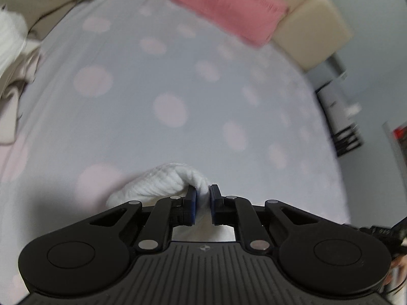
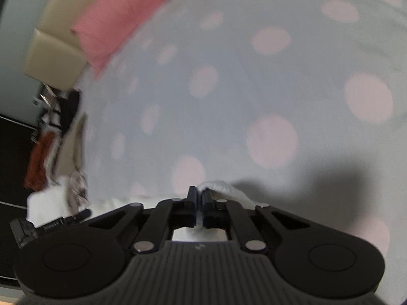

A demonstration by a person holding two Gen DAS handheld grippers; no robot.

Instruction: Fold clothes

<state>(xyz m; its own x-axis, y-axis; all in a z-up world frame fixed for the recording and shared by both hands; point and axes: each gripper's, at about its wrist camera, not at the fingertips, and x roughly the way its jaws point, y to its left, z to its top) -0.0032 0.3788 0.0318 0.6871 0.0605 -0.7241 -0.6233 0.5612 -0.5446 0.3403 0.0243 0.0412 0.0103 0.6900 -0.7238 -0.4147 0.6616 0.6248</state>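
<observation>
Pinching a bunch of white knit cloth [image 1: 162, 183], the left claw [image 1: 202, 198] has its two fingers nearly together with the soft fabric squeezed between the blue pads. The cloth puffs up in a ribbed lump just past the fingers and hangs down under the claw, above the bed [image 1: 178, 76].

The right claw [image 2: 199, 200] is closed tight on a thin edge of the same kind of white cloth [image 2: 223, 188], so only a sliver of fabric shows between its fingers. A small fold of it pokes out beside the right finger, and more white shows below the claw.

The bed is the big thing here, covered with a pale blue sheet with soft pink dots. Both claws are held over it, near its close side. At the far end of the bed lies a pink pillow [image 1: 216, 5], leaning on a cream padded headboard [image 1: 310, 38]. On the bed, off to the left of the left claw, sits a pile of beige and white clothes [image 1: 17, 50]. Past the edge of the bed in the right wrist view, something red-orange [image 2: 40, 157] shows, too blurry to name. Both pictures are a bit smeared.
</observation>
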